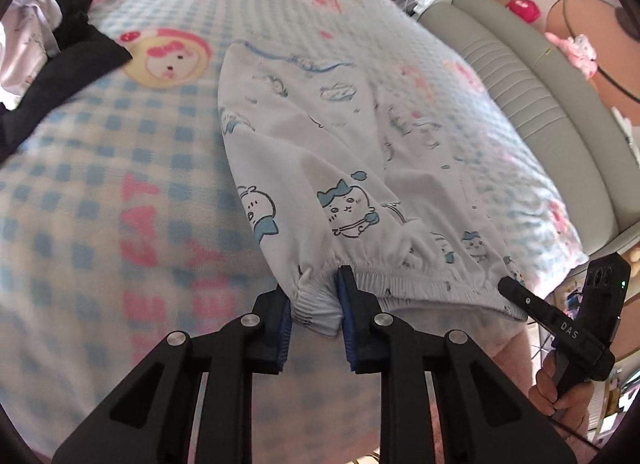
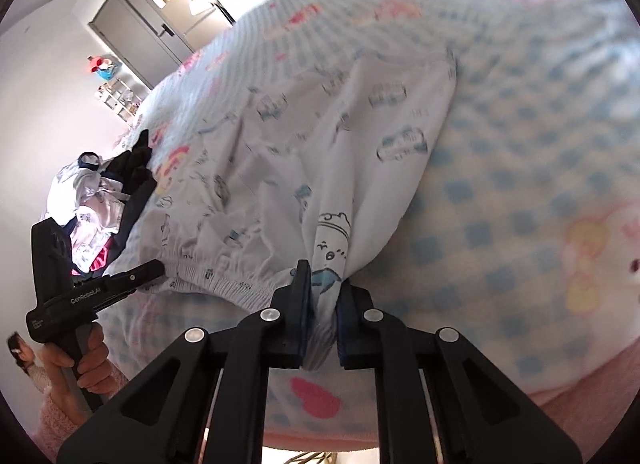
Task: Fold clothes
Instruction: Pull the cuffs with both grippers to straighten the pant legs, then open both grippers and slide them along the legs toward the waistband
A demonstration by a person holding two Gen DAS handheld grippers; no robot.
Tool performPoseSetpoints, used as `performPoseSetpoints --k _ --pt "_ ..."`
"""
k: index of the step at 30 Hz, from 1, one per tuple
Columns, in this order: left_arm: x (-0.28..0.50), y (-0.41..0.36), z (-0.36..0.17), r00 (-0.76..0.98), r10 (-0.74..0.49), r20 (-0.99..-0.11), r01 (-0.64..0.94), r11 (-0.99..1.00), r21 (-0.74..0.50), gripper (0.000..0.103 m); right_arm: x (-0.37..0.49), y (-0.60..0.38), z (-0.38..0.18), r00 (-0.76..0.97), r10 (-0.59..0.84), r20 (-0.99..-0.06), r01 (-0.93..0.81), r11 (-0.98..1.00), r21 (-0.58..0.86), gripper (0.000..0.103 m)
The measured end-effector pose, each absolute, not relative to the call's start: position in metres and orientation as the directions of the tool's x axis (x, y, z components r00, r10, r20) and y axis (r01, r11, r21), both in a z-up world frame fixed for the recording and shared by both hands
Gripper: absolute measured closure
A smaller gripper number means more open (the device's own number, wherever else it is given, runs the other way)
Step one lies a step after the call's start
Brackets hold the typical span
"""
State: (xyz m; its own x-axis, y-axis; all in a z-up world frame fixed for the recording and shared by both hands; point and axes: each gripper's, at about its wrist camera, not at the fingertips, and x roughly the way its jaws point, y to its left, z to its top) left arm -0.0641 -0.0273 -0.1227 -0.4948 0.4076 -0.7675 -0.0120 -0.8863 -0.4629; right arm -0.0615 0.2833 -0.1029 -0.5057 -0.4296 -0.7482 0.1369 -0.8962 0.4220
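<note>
- The white pants [image 1: 340, 136] with little blue cartoon animals lie spread out on a bed, on top of a blue and white checked blanket [image 1: 120, 152] that has pink pictures on it
- The stretchy waistband [image 1: 400, 276] is the end nearest to both cameras, and the legs reach away across the bed
- The left gripper [image 1: 314, 304] has its two black tongs squeezed on one end of the waistband, with a bunch of white cloth stuck between the blue pads [image 1: 346, 304]
- The right gripper [image 2: 323, 316] is squeezed on the other end, and the cloth is pinched into a thin fold between its tongs
- In the left camera you can see the right gripper from the side at the far corner of the waistband, and a hand [image 1: 560, 392] holds its handle
- In the right camera you can see the left gripper at the other corner, and a hand [image 2: 86, 360] in a fluffy pink sleeve holds it
- A pile of other clothes [image 2: 100, 200], some white and some black, sits farther up the bed, well apart from the pants
- A black piece of clothing [image 1: 68, 52] lies on the blanket beside that pile
- A grey padded headboard [image 1: 520, 76] runs along one side of the bed
</note>
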Motion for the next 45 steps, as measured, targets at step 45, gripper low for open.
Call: performPoseSetpoints --k 45 --pt "-0.035 -0.063 -0.104 -0.521 0.369 -0.77 0.021 -0.896 -0.444 0.051 -0.059 0.292 -0.08 -0.511 -0.409 -0.756 0.125 -0.905 0.406 0.068"
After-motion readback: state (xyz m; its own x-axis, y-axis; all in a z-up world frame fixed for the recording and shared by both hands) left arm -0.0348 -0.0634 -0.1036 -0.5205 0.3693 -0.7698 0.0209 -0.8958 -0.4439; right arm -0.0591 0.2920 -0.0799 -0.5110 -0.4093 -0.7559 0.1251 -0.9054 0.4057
